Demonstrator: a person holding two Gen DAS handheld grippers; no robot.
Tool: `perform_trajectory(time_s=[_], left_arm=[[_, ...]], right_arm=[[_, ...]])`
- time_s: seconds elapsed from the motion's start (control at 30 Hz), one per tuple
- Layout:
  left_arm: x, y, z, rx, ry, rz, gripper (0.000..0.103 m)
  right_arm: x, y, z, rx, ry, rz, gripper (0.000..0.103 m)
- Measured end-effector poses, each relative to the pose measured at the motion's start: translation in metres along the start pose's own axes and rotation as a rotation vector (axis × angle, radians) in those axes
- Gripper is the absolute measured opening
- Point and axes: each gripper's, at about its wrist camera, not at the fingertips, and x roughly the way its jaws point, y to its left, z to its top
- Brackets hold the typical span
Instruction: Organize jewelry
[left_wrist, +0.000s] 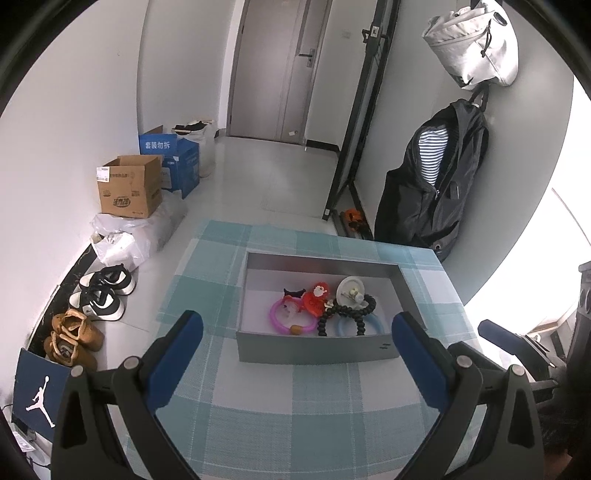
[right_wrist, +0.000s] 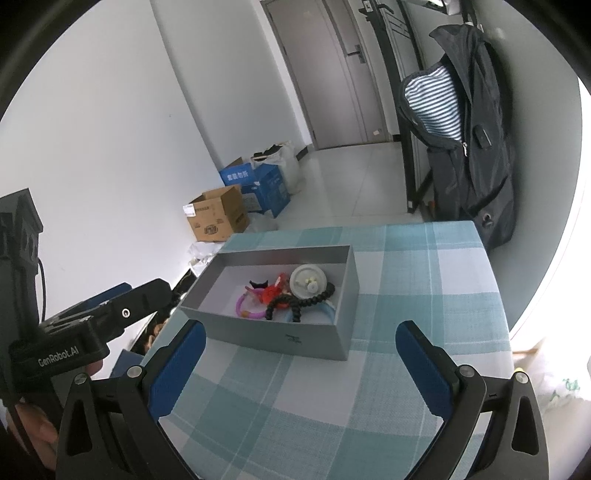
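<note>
A home is shown, most likely the entrance hall of a flat. Straight ahead of the left gripper (left_wrist: 297, 334), across a pale tiled floor, a grey door (left_wrist: 277, 70) with a lever handle is seen. To the gripper's left, pairs of shoes (left_wrist: 101, 293) are lined up along the wall, with a brown cardboard box (left_wrist: 129, 190) and a blue carton (left_wrist: 177, 162) set further along it. To its right, a dark jacket (left_wrist: 436, 177) over a striped shirt and a white bag (left_wrist: 472, 44) are hung on the wall. Below the gripper, a table is covered with a teal checked cloth (left_wrist: 280, 413).
</note>
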Motion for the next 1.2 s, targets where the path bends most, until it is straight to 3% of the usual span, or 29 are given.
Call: perform_trajectory(time_s=[0.63,1.2], left_arm=[[-0.0009,-0.0004,0.0019,-0.017,-0.004,-0.009,0.100],[-0.0018,-0.0049,0.0007,0.015,-0.042,0.060,0.100]], right_arm=[[0.0010,0.0006,-0.0015,0.001,0.004,0.000,0.103],[0.0012,0.0005,-0.0017,0.001,0.004,-0.003,0.103]])
